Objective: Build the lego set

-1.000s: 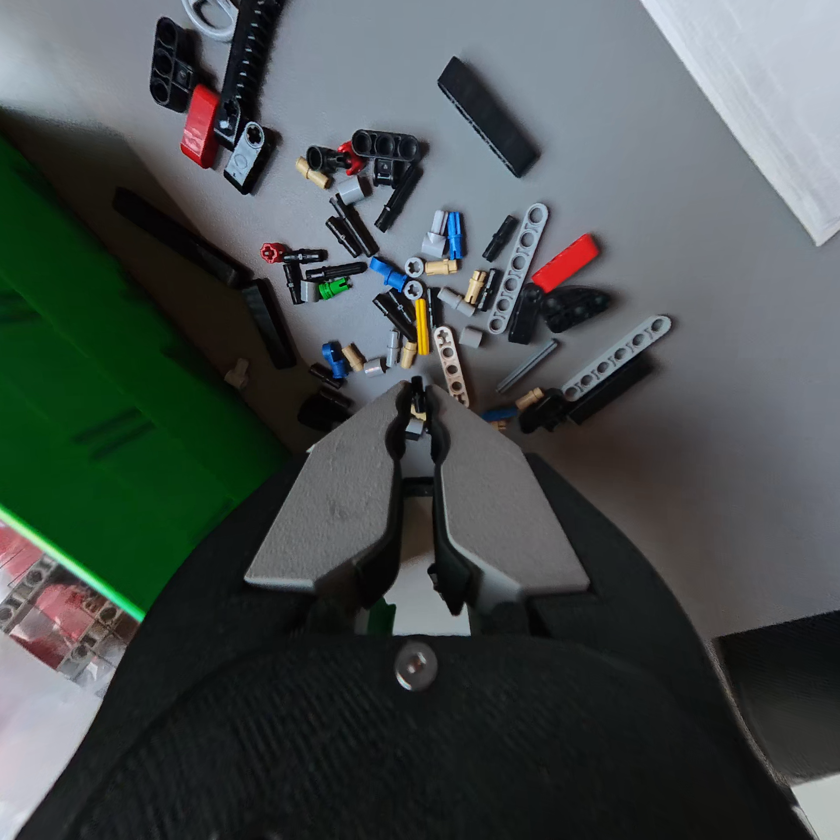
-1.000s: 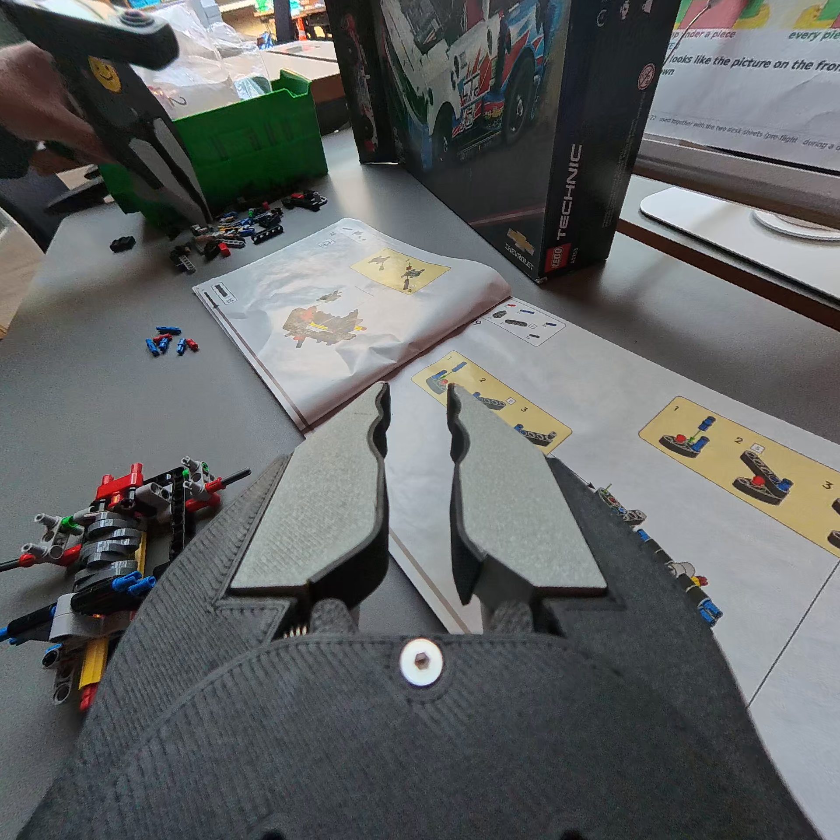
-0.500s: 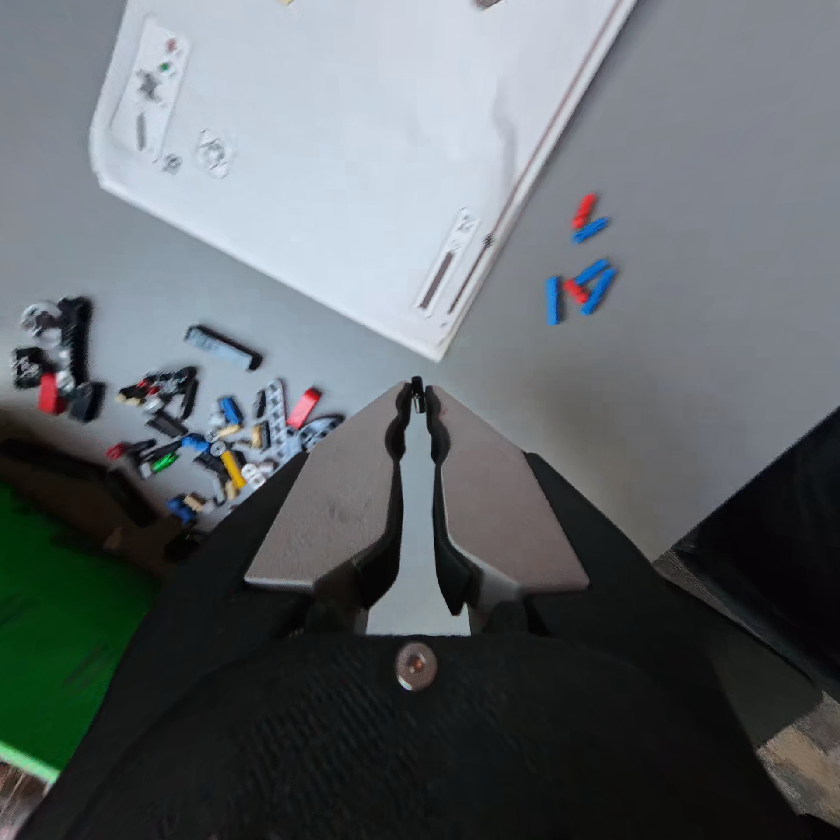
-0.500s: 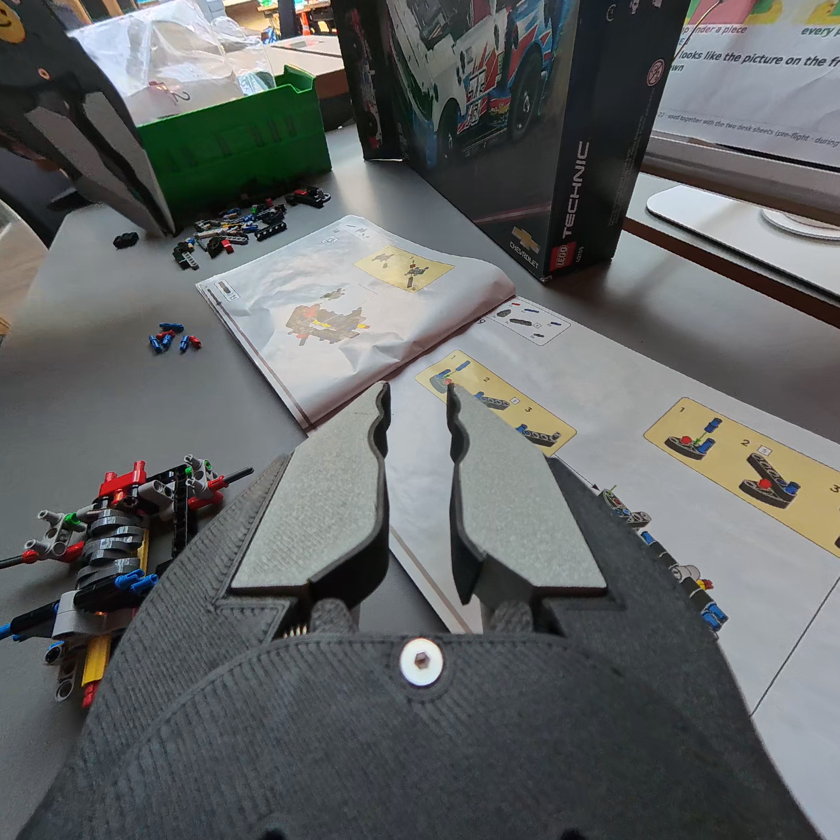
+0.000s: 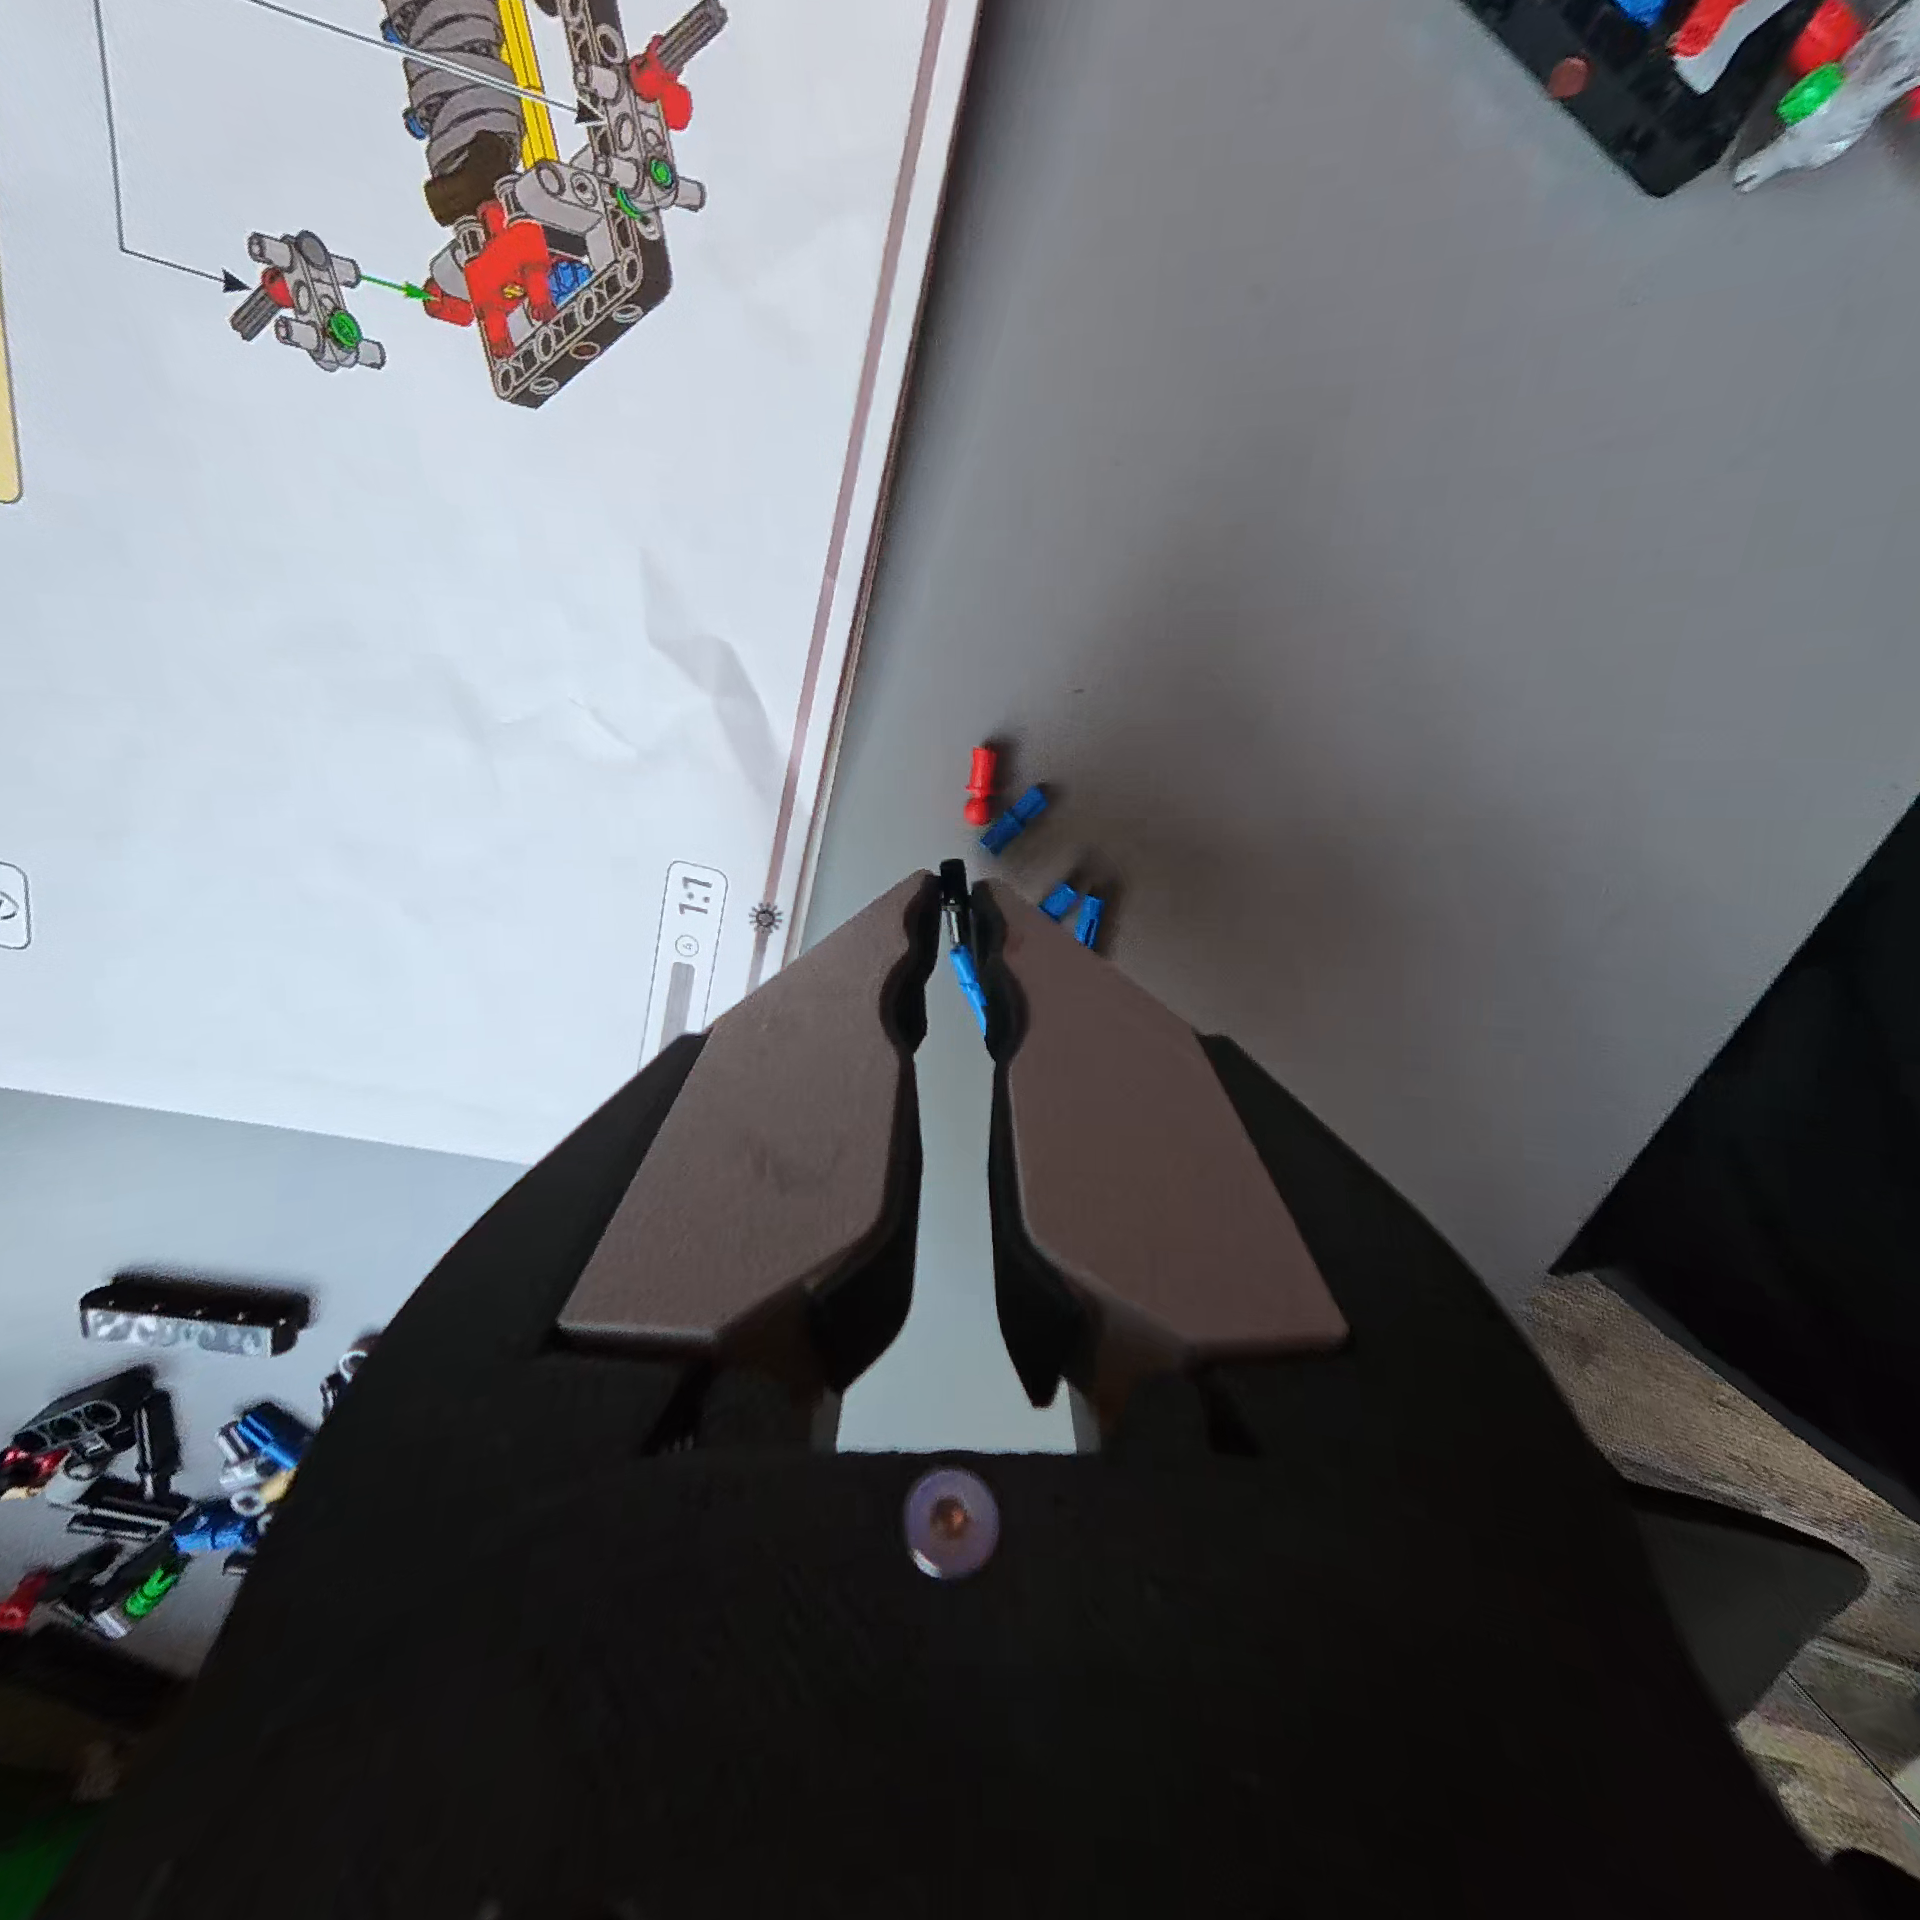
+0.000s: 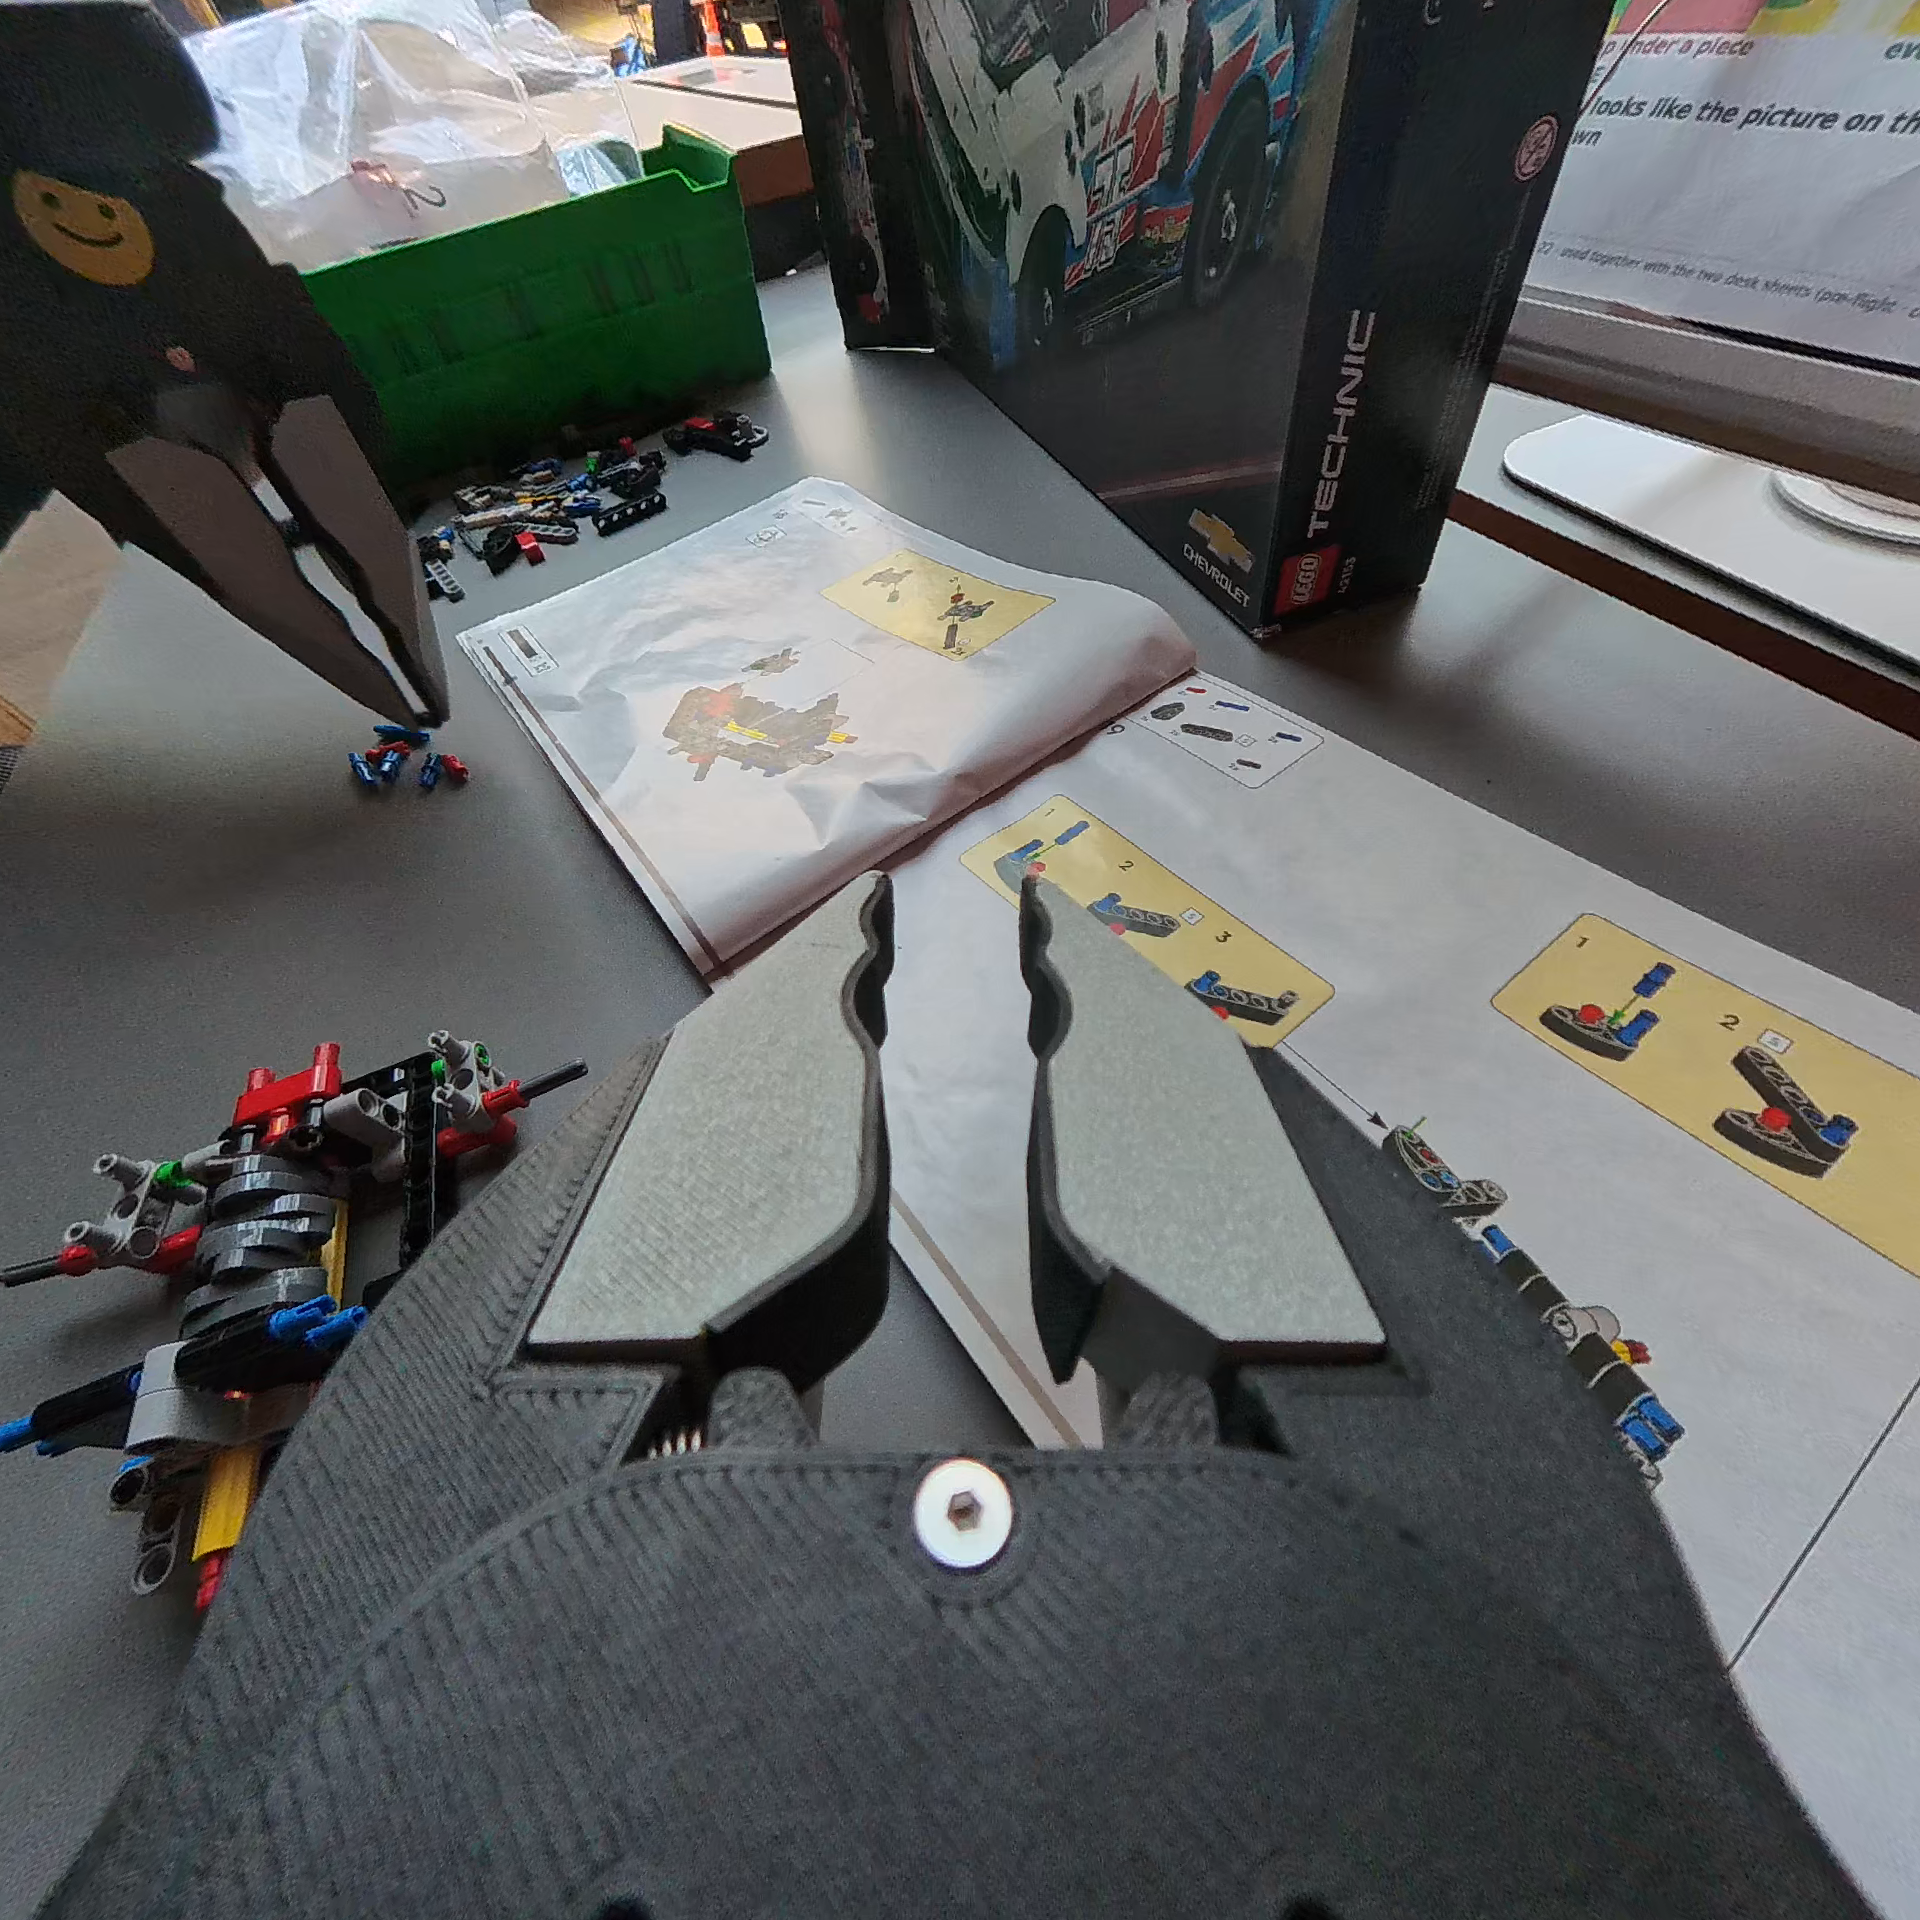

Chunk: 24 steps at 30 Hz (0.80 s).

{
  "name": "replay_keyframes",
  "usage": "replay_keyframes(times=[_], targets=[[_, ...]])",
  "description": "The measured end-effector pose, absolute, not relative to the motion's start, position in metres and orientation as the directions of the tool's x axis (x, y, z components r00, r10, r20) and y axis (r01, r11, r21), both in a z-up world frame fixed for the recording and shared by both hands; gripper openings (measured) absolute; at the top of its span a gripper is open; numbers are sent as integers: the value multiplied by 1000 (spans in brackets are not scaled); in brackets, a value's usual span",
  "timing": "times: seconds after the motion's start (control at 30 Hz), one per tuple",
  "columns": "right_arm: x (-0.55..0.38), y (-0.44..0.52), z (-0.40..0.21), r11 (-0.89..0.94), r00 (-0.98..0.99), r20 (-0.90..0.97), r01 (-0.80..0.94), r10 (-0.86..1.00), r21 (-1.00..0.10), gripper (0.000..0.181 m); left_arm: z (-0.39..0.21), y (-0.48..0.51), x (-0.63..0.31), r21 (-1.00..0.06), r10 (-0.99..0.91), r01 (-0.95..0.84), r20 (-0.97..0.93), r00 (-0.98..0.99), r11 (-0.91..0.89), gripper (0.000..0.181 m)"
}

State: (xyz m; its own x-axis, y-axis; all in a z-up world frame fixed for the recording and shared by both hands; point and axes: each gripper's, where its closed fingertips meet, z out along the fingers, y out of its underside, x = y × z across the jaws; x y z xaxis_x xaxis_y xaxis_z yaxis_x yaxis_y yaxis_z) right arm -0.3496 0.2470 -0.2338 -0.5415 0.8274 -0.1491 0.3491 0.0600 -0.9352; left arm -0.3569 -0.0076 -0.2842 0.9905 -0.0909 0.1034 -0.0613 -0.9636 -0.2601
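Observation:
My left gripper [image 5: 954, 896] is shut on a small black pin [image 5: 952, 881] and hangs just over a small cluster of blue and red pins [image 5: 1006, 821] on the grey table. It also shows in the right wrist view [image 6: 426, 715], with its tips right above those pins [image 6: 405, 758]. My right gripper [image 6: 956, 904] is open and empty, low over the open instruction booklet [image 6: 810, 707]. The partly built model [image 6: 260, 1226] lies on the table to the left of my right gripper. Its edge shows in the left wrist view [image 5: 1704, 94].
A pile of loose pieces [image 6: 561, 499] lies in front of a green bin [image 6: 540, 301]. The pile also shows in the left wrist view [image 5: 125, 1475]. The set's tall box [image 6: 1195, 260] stands behind the booklet [image 5: 416, 623]. A printed sheet [image 6: 1558, 1039] lies at the right. The tips of one gripper are about 25 cm away from the tips of the other.
My left gripper has carried the black pin from the loose pile across the booklet's corner and come down over the blue and red pins. My right gripper has stayed put.

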Motion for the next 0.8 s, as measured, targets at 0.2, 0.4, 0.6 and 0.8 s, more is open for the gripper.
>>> replay_keyframes(times=[0.2,0.4,0.6,0.8], targets=[[-350,247,-234,56,-546,-160,358,822,-932,22,-292,-10,-360,-247,-79,-46,124,989,-968,3],[-350,247,-234,53,-546,-162,357,822,-933,22,-294,-12,-359,-241,-79,-42,144,986,-970,3],[-350,247,-234,50,-545,-164,356,822,-933,22,-294,-12,-360,-243,-77,-40,144,987,-969,4],[-350,247,-234,50,-546,-165,357,822,-933,22,-289,-11,-361,-258,-76,-37,140,987,-965,4]])
